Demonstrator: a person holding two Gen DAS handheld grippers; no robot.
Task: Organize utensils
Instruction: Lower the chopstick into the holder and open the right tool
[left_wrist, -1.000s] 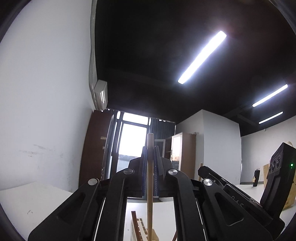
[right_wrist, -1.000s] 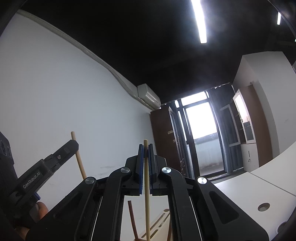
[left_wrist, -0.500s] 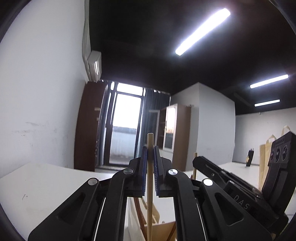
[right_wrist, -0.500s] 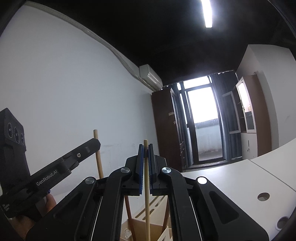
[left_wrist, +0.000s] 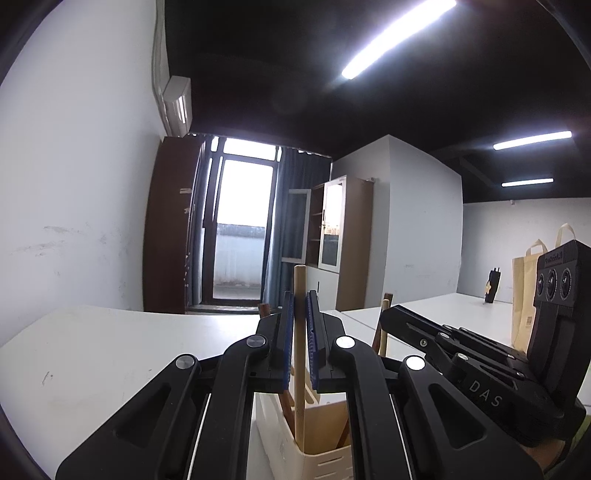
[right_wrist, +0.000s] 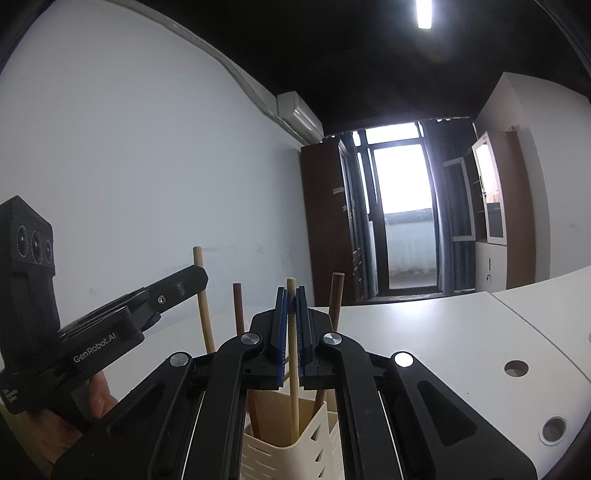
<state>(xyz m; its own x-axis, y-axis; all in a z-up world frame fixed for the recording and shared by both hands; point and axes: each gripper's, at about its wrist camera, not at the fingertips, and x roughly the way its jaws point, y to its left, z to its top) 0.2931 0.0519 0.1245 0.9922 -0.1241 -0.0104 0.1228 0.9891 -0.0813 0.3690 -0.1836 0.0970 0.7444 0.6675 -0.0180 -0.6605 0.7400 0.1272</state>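
- The left gripper (left_wrist: 300, 325) is clamped on a pale wooden stick (left_wrist: 300, 369), held upright so its lower end drops straight into the cream utensil holder (left_wrist: 295, 446) on the white table (left_wrist: 110, 354).
- The right gripper (right_wrist: 291, 321) is likewise closed on a thinner pale stick (right_wrist: 293, 387), also vertical, with its lower part already inside the slotted cream holder (right_wrist: 295, 454).
- Holding each stick near its top and pointing level makes sense to me: the shaft hangs plumb and can slide down between the ones already standing there.
- Two darker brown sticks (right_wrist: 238, 306) already stand in the holder, so I judge the sorting well under way, with these two the ones in hand.
- The left view shows an inner divider and the right gripper's body close alongside; it hides the holder's slotted wall.
- The right view shows those slots, the brown sticks' tops, and a hand (right_wrist: 55, 424) under the left gripper, but not where the left stick lands.
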